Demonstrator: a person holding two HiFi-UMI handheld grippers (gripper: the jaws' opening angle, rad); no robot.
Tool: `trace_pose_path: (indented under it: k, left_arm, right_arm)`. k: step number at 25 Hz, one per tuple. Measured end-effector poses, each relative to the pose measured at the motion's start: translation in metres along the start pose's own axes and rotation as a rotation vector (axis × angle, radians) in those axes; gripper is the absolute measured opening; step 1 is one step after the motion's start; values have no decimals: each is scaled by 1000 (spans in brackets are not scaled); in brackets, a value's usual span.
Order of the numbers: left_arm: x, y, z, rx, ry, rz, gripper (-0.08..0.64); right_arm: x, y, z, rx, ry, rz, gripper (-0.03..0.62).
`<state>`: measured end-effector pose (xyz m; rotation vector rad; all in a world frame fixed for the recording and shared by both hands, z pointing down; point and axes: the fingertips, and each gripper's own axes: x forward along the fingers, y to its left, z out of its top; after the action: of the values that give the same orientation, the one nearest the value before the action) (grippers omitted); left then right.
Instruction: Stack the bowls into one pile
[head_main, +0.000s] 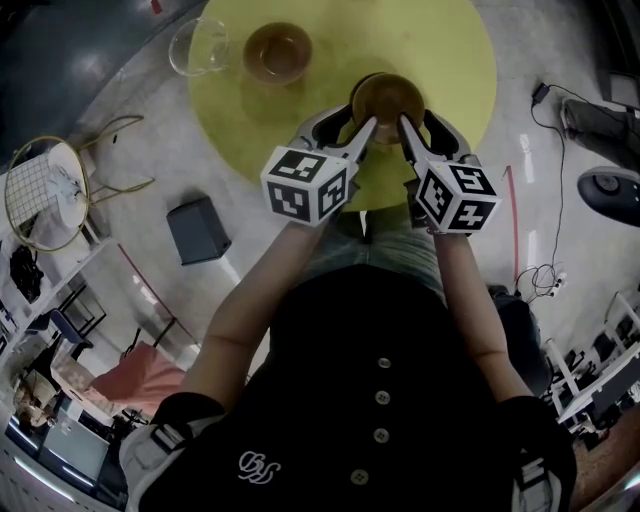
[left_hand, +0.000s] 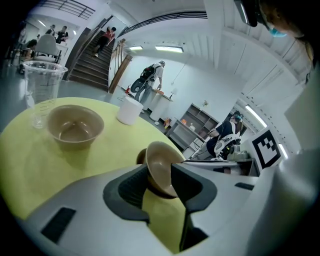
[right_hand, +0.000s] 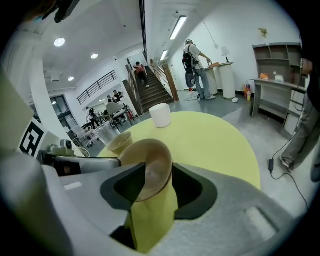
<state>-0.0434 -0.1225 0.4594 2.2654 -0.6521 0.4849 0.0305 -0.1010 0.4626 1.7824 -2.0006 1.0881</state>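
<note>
A brown bowl (head_main: 387, 98) is at the near side of the round yellow table (head_main: 455, 55), between my two grippers. My left gripper (head_main: 357, 135) has the bowl's left rim (left_hand: 161, 167) between its jaws and is shut on it. My right gripper (head_main: 408, 130) straddles the right rim (right_hand: 152, 167). Its jaws stand a little wider than the thin wall, so it is open. A second, lighter bowl (head_main: 277, 52) stands empty on the table to the far left, also seen as the bowl (left_hand: 75, 127) in the left gripper view and the bowl (right_hand: 120, 142) in the right gripper view.
A clear plastic cup (head_main: 200, 45) stands at the table's far left edge beside the second bowl. A white paper cup (left_hand: 130, 110) sits farther back on the table. A dark box (head_main: 198, 230) and a wire stool (head_main: 45, 190) are on the floor to the left.
</note>
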Motion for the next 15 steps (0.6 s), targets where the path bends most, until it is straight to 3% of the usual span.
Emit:
trace_pose_path:
  k: [15]
  left_arm:
    - [-13, 12, 10, -4, -49, 29, 135]
  right_arm:
    - [1, -2, 5, -15, -12, 0, 158]
